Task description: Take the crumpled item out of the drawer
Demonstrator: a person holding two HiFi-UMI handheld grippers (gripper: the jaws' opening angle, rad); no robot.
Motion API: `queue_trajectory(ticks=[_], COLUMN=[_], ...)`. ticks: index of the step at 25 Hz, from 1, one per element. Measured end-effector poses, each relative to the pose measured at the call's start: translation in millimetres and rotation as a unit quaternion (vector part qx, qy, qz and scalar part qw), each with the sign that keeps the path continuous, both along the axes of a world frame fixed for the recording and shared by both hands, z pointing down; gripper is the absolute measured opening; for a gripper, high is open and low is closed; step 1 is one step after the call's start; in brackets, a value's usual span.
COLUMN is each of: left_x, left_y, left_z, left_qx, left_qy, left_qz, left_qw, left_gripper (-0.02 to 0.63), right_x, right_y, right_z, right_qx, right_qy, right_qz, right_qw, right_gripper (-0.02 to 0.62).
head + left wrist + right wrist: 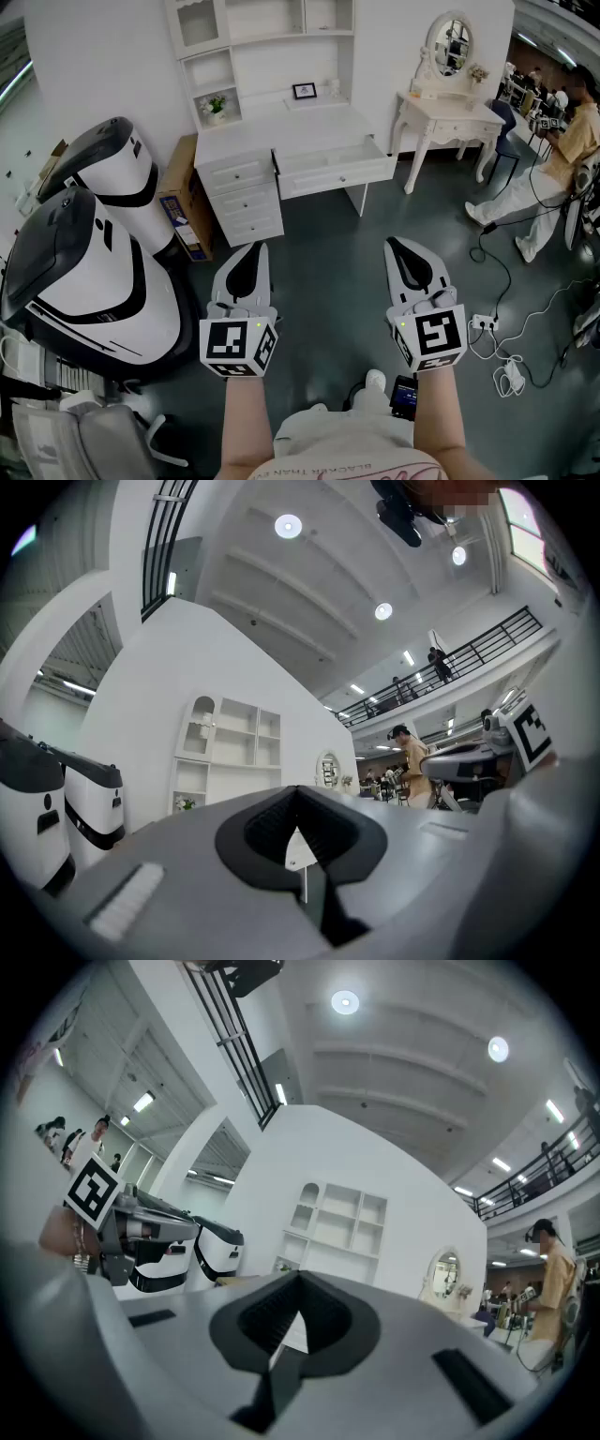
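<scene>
- Drawer (333, 167) stands pulled open from the white desk (281, 127), well ahead of both tongs; the crumpled item inside cannot be made out.
- White-and-black machines (84, 272) crowd the left.
- Cardboard box (183, 202) leans beside the desk.
- Left gripper (253, 251) and right gripper (396, 246): clenched, empty.

1. Grippers: two, a left gripper (253, 248) and a right gripper (396, 244).
2. Desk (309, 124): just one. It's got four drawers, so one open drawer (333, 171) and three closed drawers (239, 174) stacked beside it.
3. Big white-and-black machines (89, 272): two, over on the left.
4. One dressing table (448, 117) with one oval mirror (450, 45).
5. One cardboard box (183, 197), one potted plant (216, 105), one picture frame (304, 91).
6. One person (553, 159) sitting at the right.
</scene>
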State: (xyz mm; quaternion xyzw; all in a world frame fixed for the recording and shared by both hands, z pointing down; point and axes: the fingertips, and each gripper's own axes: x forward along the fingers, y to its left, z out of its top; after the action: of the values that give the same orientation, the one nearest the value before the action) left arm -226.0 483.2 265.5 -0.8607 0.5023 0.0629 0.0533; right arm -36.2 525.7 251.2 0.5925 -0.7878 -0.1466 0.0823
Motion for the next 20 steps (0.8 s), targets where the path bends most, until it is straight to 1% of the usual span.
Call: queue_trajectory(ticks=[5, 11, 16, 20], left_x=[-11, -7, 3, 21], left_y=[-6, -23, -60, -106], left_z=[2, 1, 8, 8], left_qx=[0.008, 0.014, 0.008, 0.009], left_qy=[0.012, 0.006, 0.002, -0.008], left_qz=[0.000, 0.000, -0.005, -0.003], left_qw=[0.9999, 0.9999, 1.0000, 0.9999], left_gripper=[0.009, 0.009, 0.009, 0.009], right_x=[-11, -4, 0, 10], right_y=[-6, -25, -70, -121], right_z=[11, 7, 15, 17], right_qx=[-0.004, 0.007, 0.001, -0.001], right_qy=[0.021, -0.017, -0.016, -0.015], right_qz=[0.003, 0.005, -0.005, -0.019], right_qw=[1.000, 1.000, 1.000, 1.000], right_gripper=[0.006, 0.006, 0.006, 0.006])
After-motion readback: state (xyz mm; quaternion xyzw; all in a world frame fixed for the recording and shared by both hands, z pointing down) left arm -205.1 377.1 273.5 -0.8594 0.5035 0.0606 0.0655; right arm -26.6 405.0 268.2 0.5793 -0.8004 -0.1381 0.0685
